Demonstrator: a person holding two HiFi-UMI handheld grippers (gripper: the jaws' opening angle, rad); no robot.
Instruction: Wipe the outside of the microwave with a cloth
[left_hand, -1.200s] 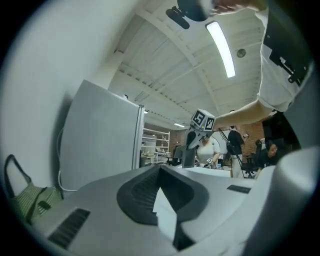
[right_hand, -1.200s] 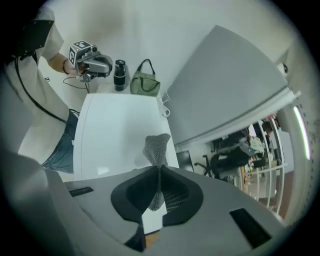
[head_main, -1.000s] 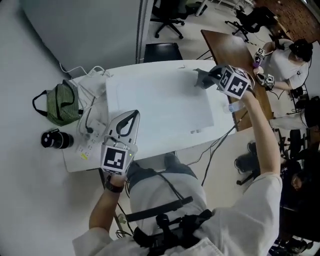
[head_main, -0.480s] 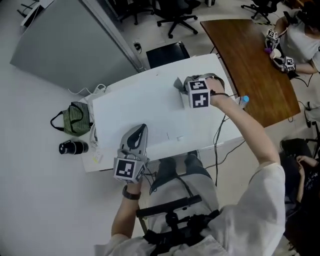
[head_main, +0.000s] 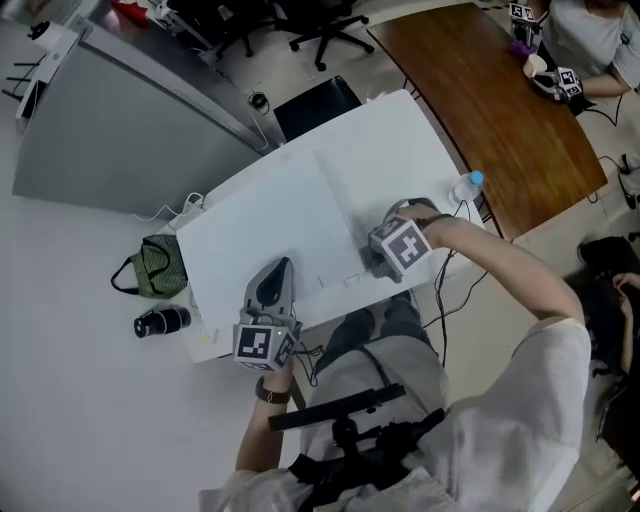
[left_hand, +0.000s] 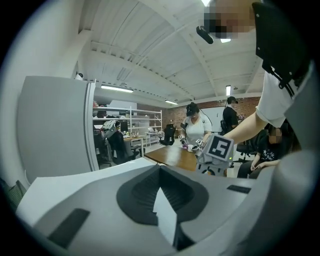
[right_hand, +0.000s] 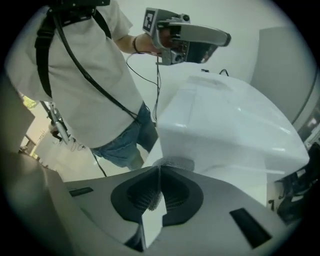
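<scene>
Pinches a grey cloth (head_main: 372, 270) in the right claw (head_main: 378, 262), shut tight on it, and holds it at the front right edge of the white microwave (head_main: 290, 210), a little right of centre in the head view. Holds the left claw (head_main: 279, 272) pressed together on nothing, over the front left part of the same top, at lower centre of the frame. Looks to be mid-wipe, with the cloth at the near edge of the top panel, so judged partly done at best. Cannot tell from any surface which parts are already wiped. Probably leaves the sides, the front and the far end of the top to do. Gives the whole layout in the head view alone: a green bag (head_main: 158, 265) and a black cylinder (head_main: 160, 322) at the left, a water bottle (head_main: 466, 186) and a brown bench (head_main: 490, 110) at the upper right. Shows only in the right gripper view the cloth's mesh bunched at the claw tips, the microwave's white side beyond, and a white shirt (right_hand: 85, 65) at upper left. Shows only in the left gripper view the closed, empty tips, a grey partition (left_hand: 55, 125) at the left and people (left_hand: 197, 125) across the room.
</scene>
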